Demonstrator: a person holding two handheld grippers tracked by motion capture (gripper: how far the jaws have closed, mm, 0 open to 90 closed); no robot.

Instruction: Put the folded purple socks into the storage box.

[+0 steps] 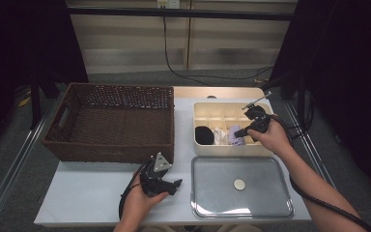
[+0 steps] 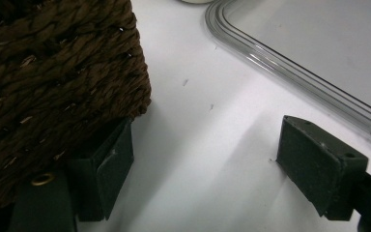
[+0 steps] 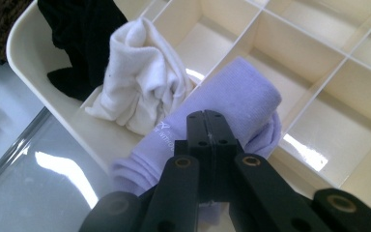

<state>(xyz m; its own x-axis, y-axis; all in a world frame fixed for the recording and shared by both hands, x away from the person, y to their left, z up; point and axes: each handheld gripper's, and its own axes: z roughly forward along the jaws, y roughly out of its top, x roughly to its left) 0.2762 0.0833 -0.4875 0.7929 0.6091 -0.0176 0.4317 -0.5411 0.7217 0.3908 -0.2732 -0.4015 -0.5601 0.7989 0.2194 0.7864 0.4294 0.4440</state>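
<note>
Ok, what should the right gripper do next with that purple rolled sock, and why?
Probably open and back away. The right gripper has its jaws shut above the purple sock, which already lies in the divided tray beside the white sock.

Three rolled socks (image 3: 140,82), one basket (image 1: 111,123), one divided box (image 1: 232,111), one lid (image 1: 241,186).
</note>
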